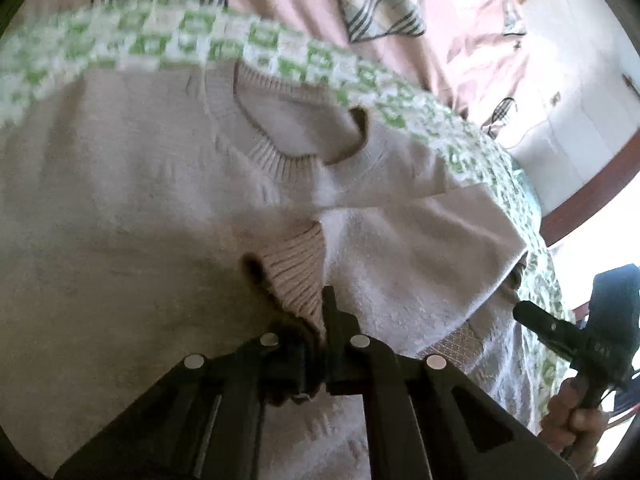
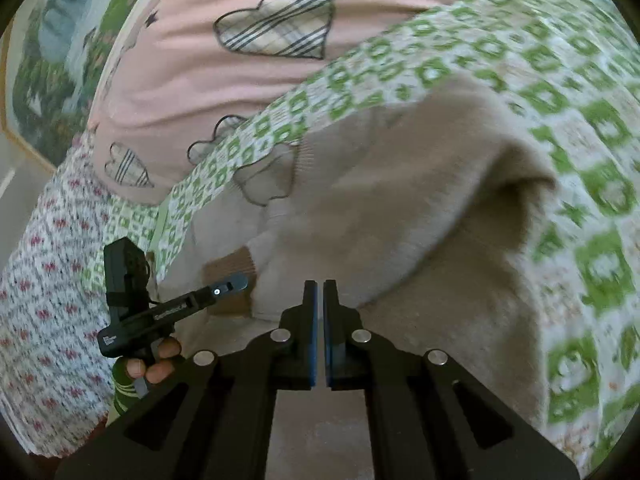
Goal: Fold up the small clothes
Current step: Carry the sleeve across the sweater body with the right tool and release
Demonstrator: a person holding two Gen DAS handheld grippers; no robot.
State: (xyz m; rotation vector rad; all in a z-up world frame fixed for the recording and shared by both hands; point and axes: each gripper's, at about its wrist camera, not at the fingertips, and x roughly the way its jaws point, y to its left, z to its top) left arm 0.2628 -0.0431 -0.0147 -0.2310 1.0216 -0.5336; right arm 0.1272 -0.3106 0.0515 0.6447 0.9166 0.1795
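A beige knit sweater [image 1: 120,208] lies on a green-and-white patterned bedcover [image 1: 168,40], neckline [image 1: 280,160] away from me. My left gripper [image 1: 320,312] is shut on the sweater's ribbed cuff [image 1: 296,268] and holds the sleeve over the body. In the right wrist view the sweater [image 2: 400,220] lies ahead, one part folded over. My right gripper [image 2: 320,292] is shut and empty above the sweater. The left gripper also shows in the right wrist view [image 2: 236,280], at a brown ribbed cuff [image 2: 228,268]. The right gripper also shows in the left wrist view [image 1: 524,312], at the sweater's right edge.
A pink quilt [image 2: 200,80] with plaid hearts lies beyond the bedcover. A white cloth [image 2: 48,280] with red motifs lies to the left. A framed picture [image 2: 52,60] hangs on the wall. A dark wooden edge [image 1: 592,200] and white wall are at right.
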